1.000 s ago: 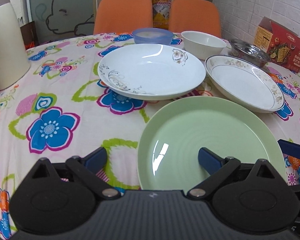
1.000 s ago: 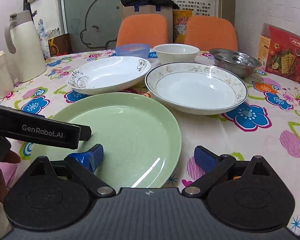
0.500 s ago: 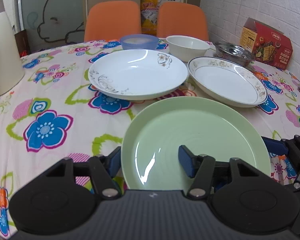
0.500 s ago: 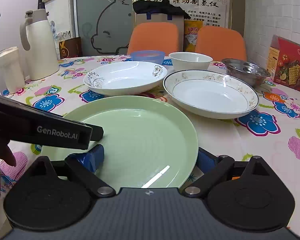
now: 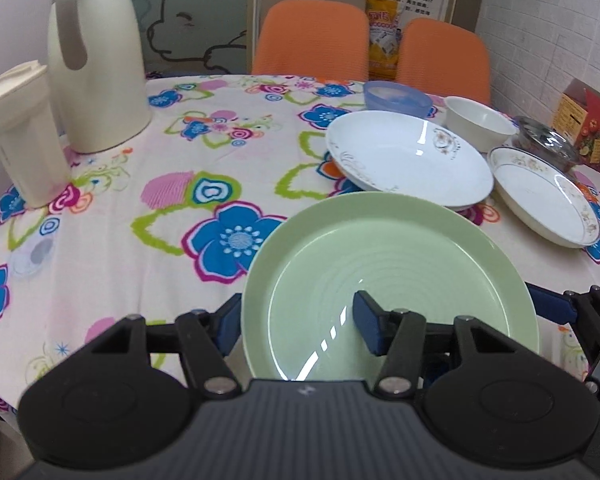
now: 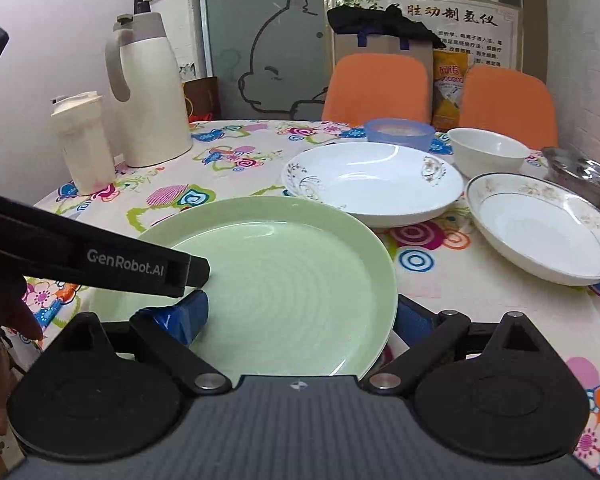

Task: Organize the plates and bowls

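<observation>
Green and glossy, the plate (image 5: 388, 280) lay flat at the near edge of the worktop (image 5: 140, 184), just in front of the white flowered plate (image 5: 408, 160), which it partly hid in the left wrist view. Each gripper straddled one side of its rim. The left gripper (image 5: 300, 320) had one finger outside the plate's left rim and the other over the plate's floor, so the rim passed between them; the right gripper (image 6: 300, 320) stood likewise at the opposite rim, one blue-padded finger over the floor, the other outside the right edge. Both pairs of fingers were apart, wider than the rim, and not clamped; whether any pad touched the plate could not be told. A hand (image 6: 4, 320) showed at the left border of the right wrist view, behind the left gripper's black body.

The plate was round and had no long axis; it faced upward, its rim raised. Both grippers stood equally near it. The coming grasp appeared to turn on the rim's place between each pair of fingers. The gold-rimmed plate (image 6: 540, 232) lay to the right of the white flowered plate, with the blue bowl (image 6: 400, 132), white bowl (image 6: 488, 152) and steel bowl (image 6: 580, 172) behind them.
</observation>
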The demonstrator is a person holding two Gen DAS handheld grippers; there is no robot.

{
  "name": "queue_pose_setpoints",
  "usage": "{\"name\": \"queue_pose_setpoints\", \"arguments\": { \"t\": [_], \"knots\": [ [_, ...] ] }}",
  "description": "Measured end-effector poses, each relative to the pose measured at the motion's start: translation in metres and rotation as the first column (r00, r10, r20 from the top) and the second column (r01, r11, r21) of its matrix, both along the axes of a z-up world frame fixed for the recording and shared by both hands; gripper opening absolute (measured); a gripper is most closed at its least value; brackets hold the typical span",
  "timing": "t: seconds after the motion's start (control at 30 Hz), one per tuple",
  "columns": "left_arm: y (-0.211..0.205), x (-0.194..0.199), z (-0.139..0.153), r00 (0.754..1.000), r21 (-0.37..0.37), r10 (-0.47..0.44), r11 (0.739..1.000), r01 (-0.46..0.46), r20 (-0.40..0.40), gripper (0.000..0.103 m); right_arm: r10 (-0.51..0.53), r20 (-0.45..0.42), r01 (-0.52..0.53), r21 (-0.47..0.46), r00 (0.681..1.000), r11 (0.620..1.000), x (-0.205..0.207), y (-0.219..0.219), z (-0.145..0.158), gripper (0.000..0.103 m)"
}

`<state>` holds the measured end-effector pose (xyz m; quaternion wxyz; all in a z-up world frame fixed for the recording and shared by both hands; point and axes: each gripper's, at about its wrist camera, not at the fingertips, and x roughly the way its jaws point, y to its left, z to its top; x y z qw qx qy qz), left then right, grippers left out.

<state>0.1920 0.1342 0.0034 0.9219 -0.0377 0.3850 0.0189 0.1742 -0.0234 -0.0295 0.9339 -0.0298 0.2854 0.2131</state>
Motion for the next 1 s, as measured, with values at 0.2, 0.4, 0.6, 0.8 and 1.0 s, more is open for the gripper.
{"name": "queue_pose_setpoints", "arguments": {
  "t": [0.2,0.4,0.6,0.8,1.0],
  "knots": [
    [0.008,0.008,-0.012,1.0,-0.003,0.006,1.0,-0.006,-0.003,0.055,0.004,-0.014,-0.005,-0.04,1.0,0.999,0.001,0.008,-0.009,0.086],
    [0.019,0.011,-0.006,1.0,-0.063,-0.011,0.998,0.012,0.014,0.078,0.024,-0.059,-0.02,0.065,0.998,0.998,0.015,-0.025,0.011,0.084],
    [0.038,0.027,0.014,0.995,-0.086,0.034,0.996,-0.026,0.089,0.093,-0.112,0.025,0.111,0.039,0.993,0.993,0.044,-0.069,0.044,0.084],
    [0.038,0.047,0.01,0.996,-0.116,0.054,0.992,-0.046,0.065,0.093,-0.083,-0.133,0.105,0.17,0.988,0.98,0.071,-0.077,0.023,0.084],
    [0.027,0.072,0.017,0.998,-0.046,0.005,0.999,-0.002,0.068,0.093,-0.031,-0.074,0.04,0.122,0.997,0.992,0.087,-0.066,0.037,0.084]
  ]
}}
